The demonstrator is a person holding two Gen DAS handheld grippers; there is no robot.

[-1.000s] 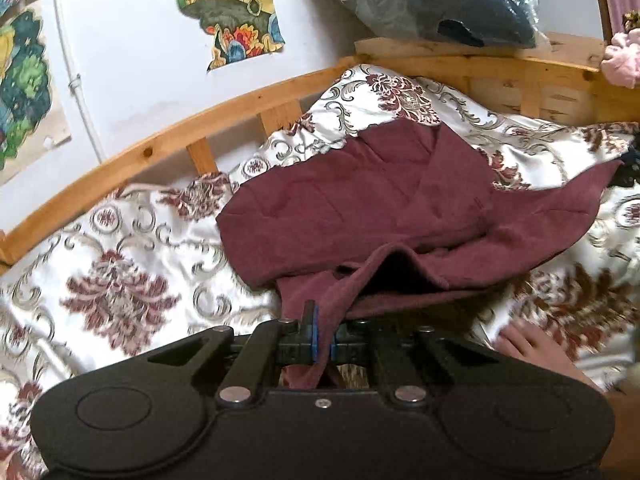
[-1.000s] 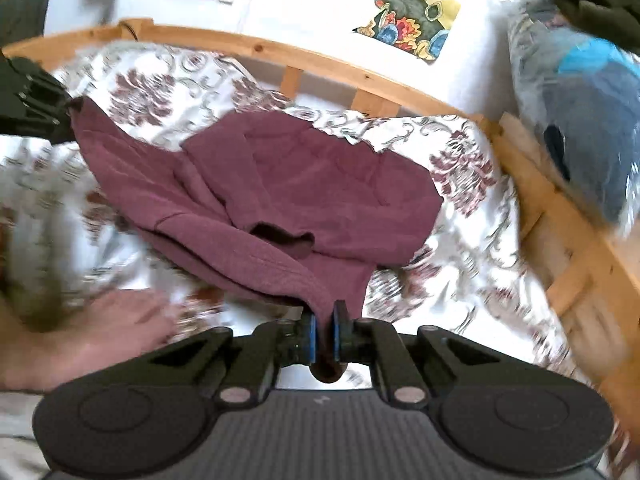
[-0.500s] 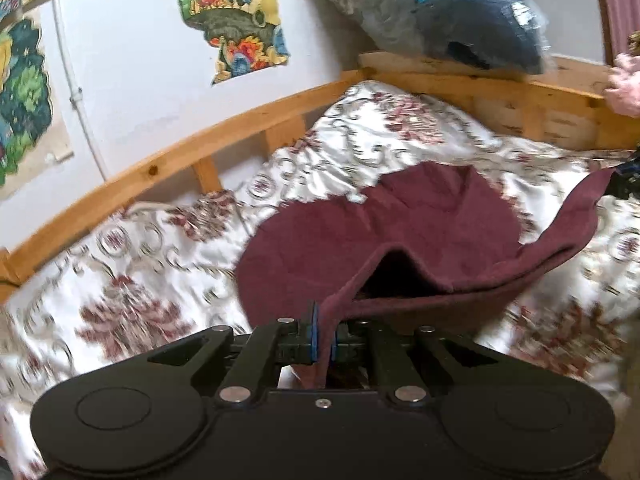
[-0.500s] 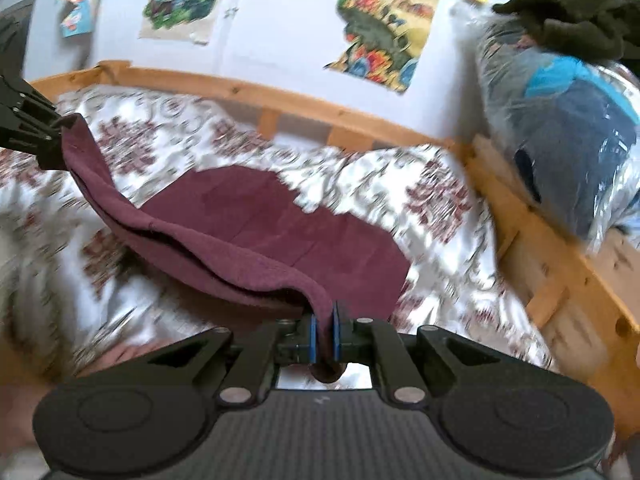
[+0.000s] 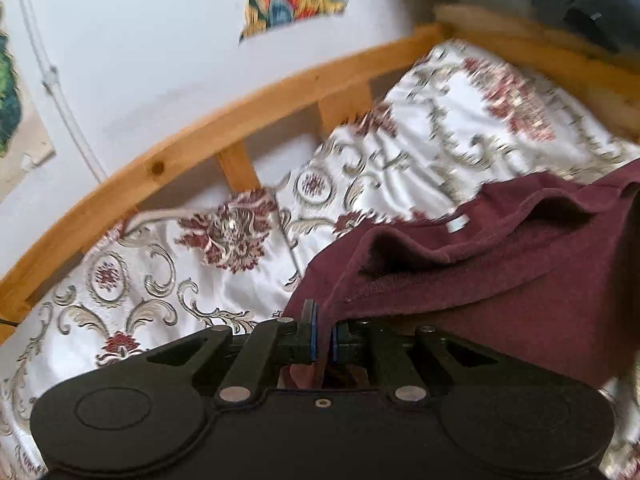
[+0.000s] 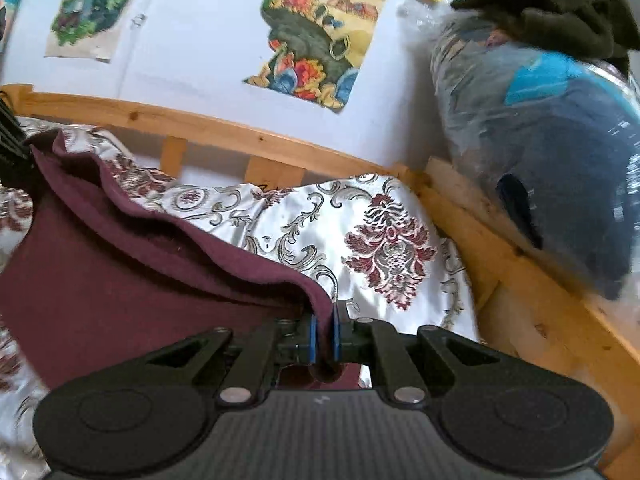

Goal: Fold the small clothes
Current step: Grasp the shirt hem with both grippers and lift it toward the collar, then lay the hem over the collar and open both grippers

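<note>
A maroon fleece garment hangs between my two grippers above the patterned bedspread. My left gripper is shut on one corner of its edge, cloth pinched between the blue pads. In the right wrist view the same garment stretches leftward, and my right gripper is shut on the opposite corner. The left gripper's black body shows at the far left edge there, holding the other end. A small white label shows inside the garment's opening.
A wooden bed rail runs along the wall behind the bedspread. A plastic-wrapped bundle of dark and blue cloth sits on the rail at the right, with a dark green garment on top. Posters hang on the wall.
Both grippers have lifted the garment off the bedspread and carried it toward the wall. It went from lying spread out to hanging taut between them. The person's hand has left both views.
</note>
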